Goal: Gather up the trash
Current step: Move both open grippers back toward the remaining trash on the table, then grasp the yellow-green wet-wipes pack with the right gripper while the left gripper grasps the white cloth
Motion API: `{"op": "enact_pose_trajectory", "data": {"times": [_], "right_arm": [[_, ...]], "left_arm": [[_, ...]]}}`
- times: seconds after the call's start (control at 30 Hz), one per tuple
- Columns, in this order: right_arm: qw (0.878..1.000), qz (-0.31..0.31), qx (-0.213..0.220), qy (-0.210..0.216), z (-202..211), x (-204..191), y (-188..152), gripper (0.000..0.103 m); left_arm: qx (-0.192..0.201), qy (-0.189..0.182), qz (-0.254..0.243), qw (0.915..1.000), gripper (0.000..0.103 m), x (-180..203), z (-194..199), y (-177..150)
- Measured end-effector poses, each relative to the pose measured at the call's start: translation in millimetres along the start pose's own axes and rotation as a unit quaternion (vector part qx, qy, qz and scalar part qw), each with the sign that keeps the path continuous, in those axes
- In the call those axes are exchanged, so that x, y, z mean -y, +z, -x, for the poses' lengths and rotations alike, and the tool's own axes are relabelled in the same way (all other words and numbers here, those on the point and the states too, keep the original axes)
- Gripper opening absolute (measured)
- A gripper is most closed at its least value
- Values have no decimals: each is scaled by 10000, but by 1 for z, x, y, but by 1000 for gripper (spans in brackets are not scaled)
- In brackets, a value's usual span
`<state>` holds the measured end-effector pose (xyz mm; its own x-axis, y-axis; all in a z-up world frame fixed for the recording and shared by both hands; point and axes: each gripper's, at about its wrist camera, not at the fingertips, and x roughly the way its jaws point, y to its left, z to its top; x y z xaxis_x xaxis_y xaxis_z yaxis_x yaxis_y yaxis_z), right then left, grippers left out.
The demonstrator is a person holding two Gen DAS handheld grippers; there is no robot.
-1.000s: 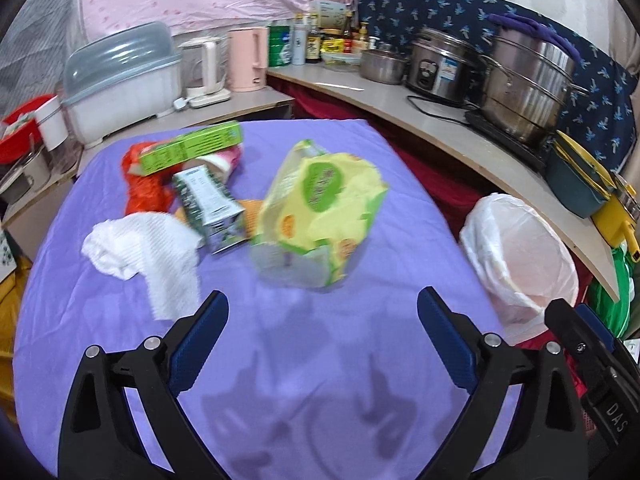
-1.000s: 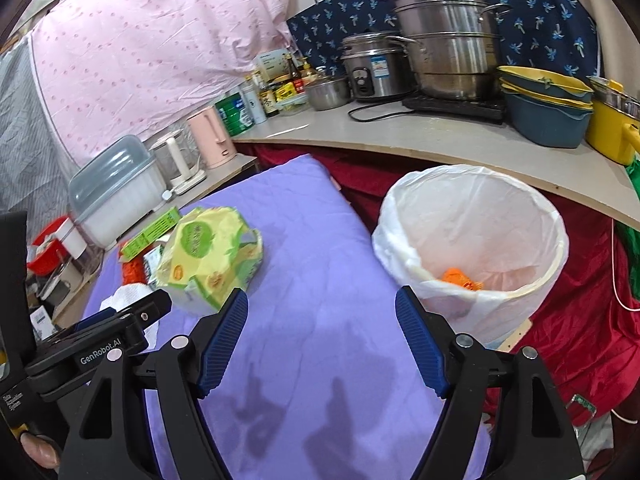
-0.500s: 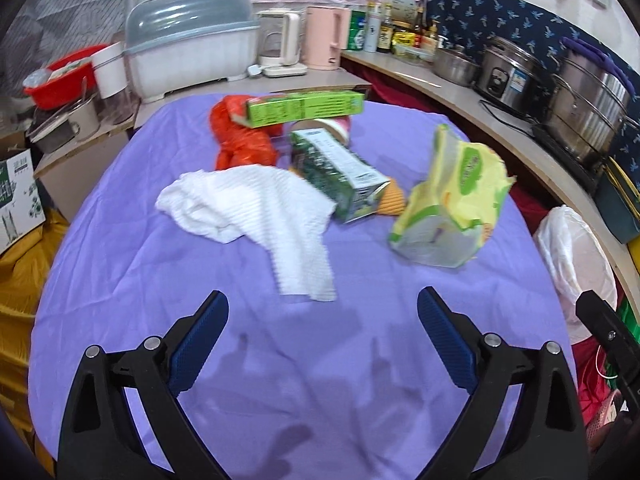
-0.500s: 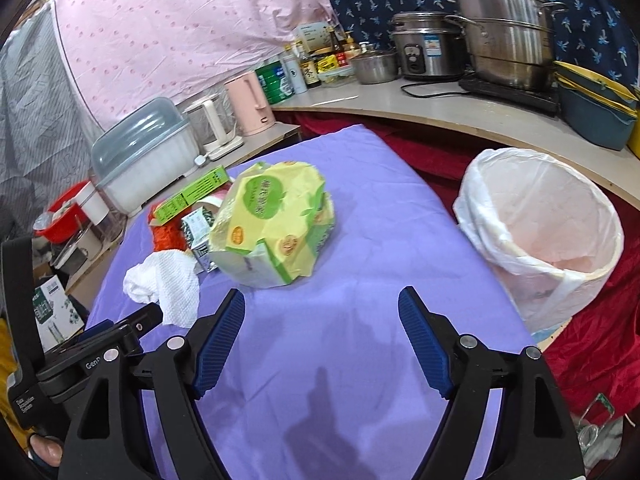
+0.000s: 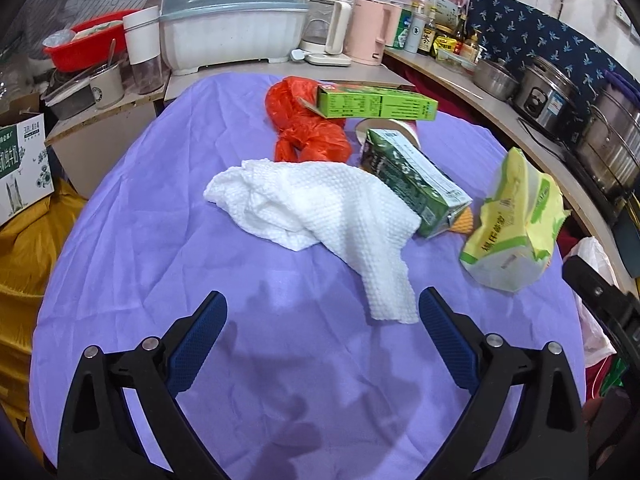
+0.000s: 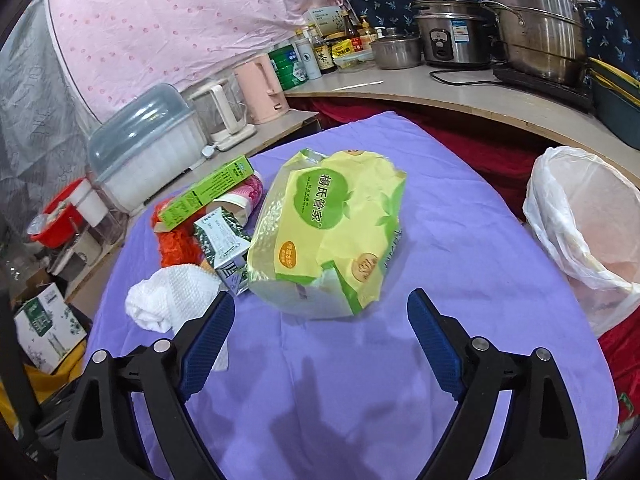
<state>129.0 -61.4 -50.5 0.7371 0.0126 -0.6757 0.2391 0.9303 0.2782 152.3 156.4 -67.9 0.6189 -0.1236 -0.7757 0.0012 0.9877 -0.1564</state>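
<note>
In the left wrist view, the left gripper (image 5: 323, 322) is spread wide and empty at the bottom of the frame; the white paper towel (image 5: 328, 216) lies just above, its lower tip between the fingertips' level.

In the right wrist view, the right gripper (image 6: 320, 322) gapes empty, the yellow-green wrapper (image 6: 332, 232) directly above it; the lined trash bin (image 6: 588, 232) stands at the right edge.

Bare purple cloth (image 5: 160, 216) lies before the white towel (image 5: 320, 208) (cartons and bags crowd behind it).
</note>
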Motion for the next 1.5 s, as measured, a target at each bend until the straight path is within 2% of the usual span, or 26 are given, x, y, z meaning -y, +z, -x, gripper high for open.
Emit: {"op": "enact_pose_trajectory", "data": {"times": [0.23, 0.37, 0.63, 0.7, 0.73, 0.9, 0.93, 0.97, 1.0, 1.1, 1.3, 1.5], "right_arm": [[9975, 130, -43, -696, -40, -22, 11, 85], [9962, 69, -112, -865, -58, -14, 13, 87], [9955, -388, -341, -791, -77, 16, 13, 88], [9956, -470, -404, -699, -80, 20, 12, 84], [9958, -497, -416, -648, -79, 23, 11, 76], [9967, -452, -349, -572, -68, 31, 13, 61], [9968, -462, -349, -548, -67, 34, 14, 55], [9969, -486, -357, -512, -64, 37, 13, 50], [9969, -513, -356, -478, -61, 39, 13, 48], [9970, -584, -332, -392, -52, 48, 11, 42], [9976, -623, -221, -192, -21, 63, 3, 33], [9985, -524, -27, -119, 14, 75, -2, 32]], "left_arm": [[-80, -17, 252, 9996, 92, -18, -16, 12], [-116, -48, 325, 9994, 92, -23, -23, 17], [-239, -241, -2, 9994, 92, 8, -48, 26], [-305, -256, -101, 9992, 91, 17, -57, 26], [-324, -273, -129, 9990, 89, 20, -60, 25], [-518, -464, -278, 9972, 55, 36, -71, 22], [-538, -495, -292, 9969, 51, 38, -72, 21], [-549, -508, -306, 9967, 42, 39, -71, 21], [-558, -511, -324, 9966, 33, 41, -70, 20], [-526, -516, -364, 9966, 15, 47, -63, 18], [-319, -558, -446, 9969, 4, 61, -34, 10], [-173, -825, -704, 9940, 4, 93, 3, -9]]}}
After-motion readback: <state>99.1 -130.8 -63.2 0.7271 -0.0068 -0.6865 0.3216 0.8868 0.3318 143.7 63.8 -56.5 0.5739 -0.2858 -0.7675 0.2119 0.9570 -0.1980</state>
